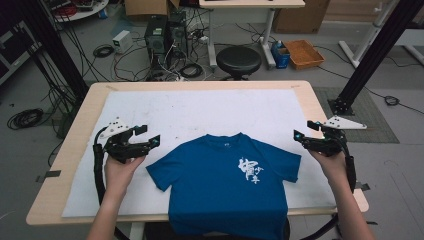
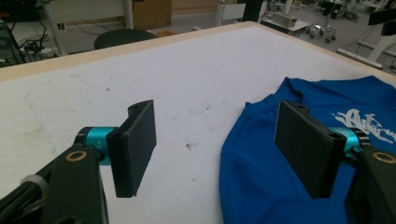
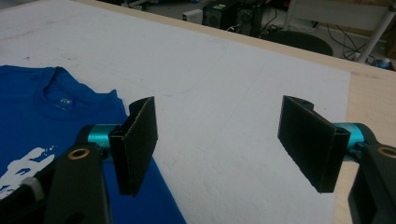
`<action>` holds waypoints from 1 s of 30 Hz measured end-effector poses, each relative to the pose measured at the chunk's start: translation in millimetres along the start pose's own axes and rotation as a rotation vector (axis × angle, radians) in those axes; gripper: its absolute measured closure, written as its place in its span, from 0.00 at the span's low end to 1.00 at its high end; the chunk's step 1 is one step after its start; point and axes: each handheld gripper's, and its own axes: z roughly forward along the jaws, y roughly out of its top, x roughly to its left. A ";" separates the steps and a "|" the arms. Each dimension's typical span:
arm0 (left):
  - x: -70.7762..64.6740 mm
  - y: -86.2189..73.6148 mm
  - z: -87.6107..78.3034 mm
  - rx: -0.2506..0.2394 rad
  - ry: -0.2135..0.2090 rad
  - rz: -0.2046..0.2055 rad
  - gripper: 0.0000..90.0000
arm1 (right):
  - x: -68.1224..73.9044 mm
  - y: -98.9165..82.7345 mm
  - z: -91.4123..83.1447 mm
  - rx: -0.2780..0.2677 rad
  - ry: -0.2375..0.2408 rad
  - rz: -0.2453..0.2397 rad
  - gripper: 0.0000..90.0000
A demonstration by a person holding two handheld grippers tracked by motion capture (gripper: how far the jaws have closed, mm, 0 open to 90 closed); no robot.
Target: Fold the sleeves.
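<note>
Blue T-shirt (image 1: pixel 227 187) lies flat and unfolded on the surface (image 1: pixel 200 107), left gripper (image 1: pixel 145 136) and right gripper (image 1: pixel 304 131) flanking it, fingers wide open and empty — all the work is still ahead.

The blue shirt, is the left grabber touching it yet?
Apart. In the high view the left gripper hovers open beside the blue shirt, with white mat showing between its tips and the sleeve.

The T-shirt (image 1: pixel 227 187) was soft, matt blue cloth with a flat white print. Under it lay a matt white sheet (image 1: pixel 200 110), scuffed and speckled with dark marks. The worktop (image 1: pixel 80 130) showed pale, smooth wood at its edges. Each gripper's pads (image 2: pixel 137 144) looked matt black and finely textured, mounted on glossy teal metal.
</note>
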 end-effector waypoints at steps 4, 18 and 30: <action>2.6 -2.5 0.0 0.022 -0.030 -0.010 0.40 | -2.3 -0.6 0.1 0.003 -0.005 0.010 0.32; 9.9 -26.6 -9.0 0.090 -0.046 0.004 0.48 | -6.0 -1.2 6.2 0.014 -0.019 0.026 0.32; 1.1 -58.6 -21.2 0.292 -0.082 -0.096 0.61 | -6.6 -1.4 5.1 0.017 -0.026 0.034 0.32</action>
